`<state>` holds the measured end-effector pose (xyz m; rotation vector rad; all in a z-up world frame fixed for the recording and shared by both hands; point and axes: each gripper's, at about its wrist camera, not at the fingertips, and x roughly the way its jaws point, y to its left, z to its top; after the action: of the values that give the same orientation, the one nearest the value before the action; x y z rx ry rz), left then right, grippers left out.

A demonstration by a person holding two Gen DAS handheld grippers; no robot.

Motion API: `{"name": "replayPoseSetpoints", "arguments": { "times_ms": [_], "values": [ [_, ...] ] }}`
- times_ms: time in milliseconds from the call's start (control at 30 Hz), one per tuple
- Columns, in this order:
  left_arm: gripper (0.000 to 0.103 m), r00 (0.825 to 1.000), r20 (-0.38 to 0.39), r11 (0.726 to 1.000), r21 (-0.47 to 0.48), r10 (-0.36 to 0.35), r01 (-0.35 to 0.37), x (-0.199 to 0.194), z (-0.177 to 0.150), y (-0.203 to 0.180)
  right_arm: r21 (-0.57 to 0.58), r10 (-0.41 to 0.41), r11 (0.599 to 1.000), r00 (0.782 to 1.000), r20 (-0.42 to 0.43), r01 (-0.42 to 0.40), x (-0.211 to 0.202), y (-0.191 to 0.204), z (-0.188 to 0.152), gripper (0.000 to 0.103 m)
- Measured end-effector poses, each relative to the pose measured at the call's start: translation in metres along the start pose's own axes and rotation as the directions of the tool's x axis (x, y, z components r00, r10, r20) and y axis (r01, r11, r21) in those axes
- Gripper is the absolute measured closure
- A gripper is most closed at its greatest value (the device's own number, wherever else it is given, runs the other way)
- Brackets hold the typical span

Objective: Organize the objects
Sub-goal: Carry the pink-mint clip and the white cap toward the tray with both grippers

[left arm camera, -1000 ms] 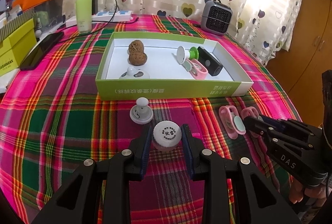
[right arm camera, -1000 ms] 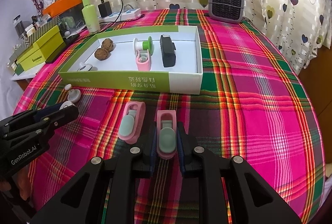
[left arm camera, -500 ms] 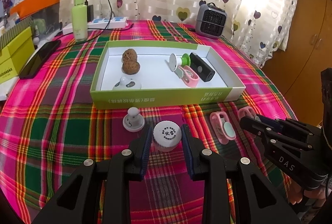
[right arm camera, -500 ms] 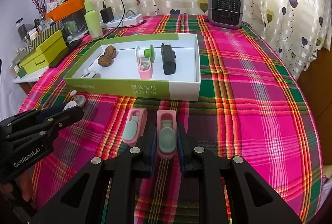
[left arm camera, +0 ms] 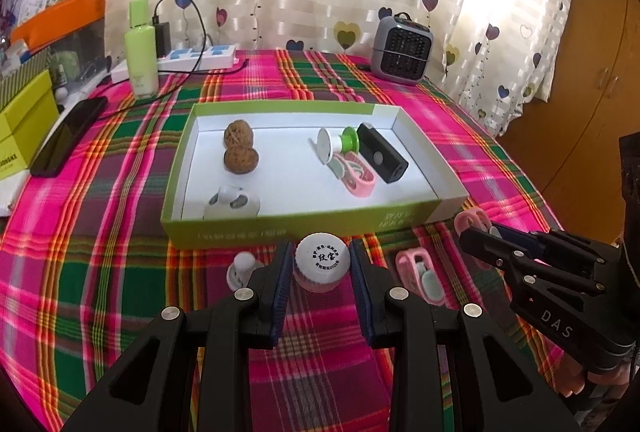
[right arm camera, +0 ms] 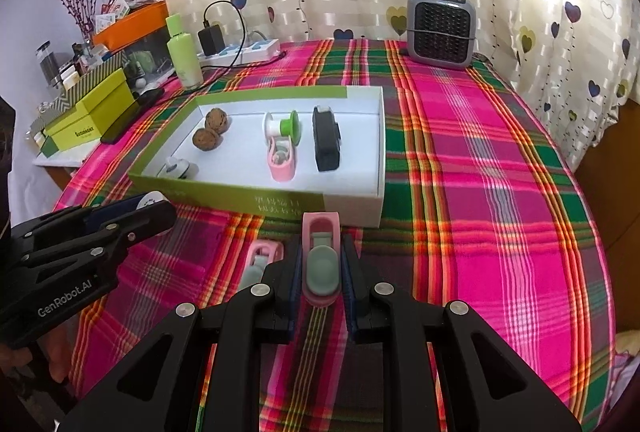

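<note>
The plaid tablecloth (left arm camera: 100, 272) carries the green-walled box lid (left arm camera: 280, 230), which sits nearer both cameras than a second ago. Inside it lie two walnuts (left arm camera: 239, 147), a black case (left arm camera: 382, 152), a green-and-white spool (left arm camera: 336, 143) and a pink clip (left arm camera: 356, 179).

The left gripper (left arm camera: 322, 268) is clamped on a white-capped jar (left arm camera: 322, 266), now raised off the cloth; its cap print is too small to read. The right gripper (right arm camera: 321, 268) is clenched on a pink nail clipper (right arm camera: 321, 260), also lifted. A second nail clipper (right arm camera: 260, 258) lies just beside it, half hidden by a finger.

Readable writing: "GenRobot.AI" and "DAS" on the grippers. The box lid's printed text is blurred.
</note>
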<state>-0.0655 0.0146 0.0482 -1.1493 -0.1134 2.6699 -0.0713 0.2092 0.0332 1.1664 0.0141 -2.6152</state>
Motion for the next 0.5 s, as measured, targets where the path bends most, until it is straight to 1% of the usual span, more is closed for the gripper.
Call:
{"name": "replayPoseSetpoints", "arguments": {
  "times_ms": [500],
  "values": [
    [0.076, 1.000, -0.008, 1.000, -0.002, 0.005, -0.005, 0.022, 0.029, 0.006, -0.009, 0.030, 1.000, 0.999, 0.014, -0.030, 0.011, -0.004, 0.034, 0.085]
  ]
}}
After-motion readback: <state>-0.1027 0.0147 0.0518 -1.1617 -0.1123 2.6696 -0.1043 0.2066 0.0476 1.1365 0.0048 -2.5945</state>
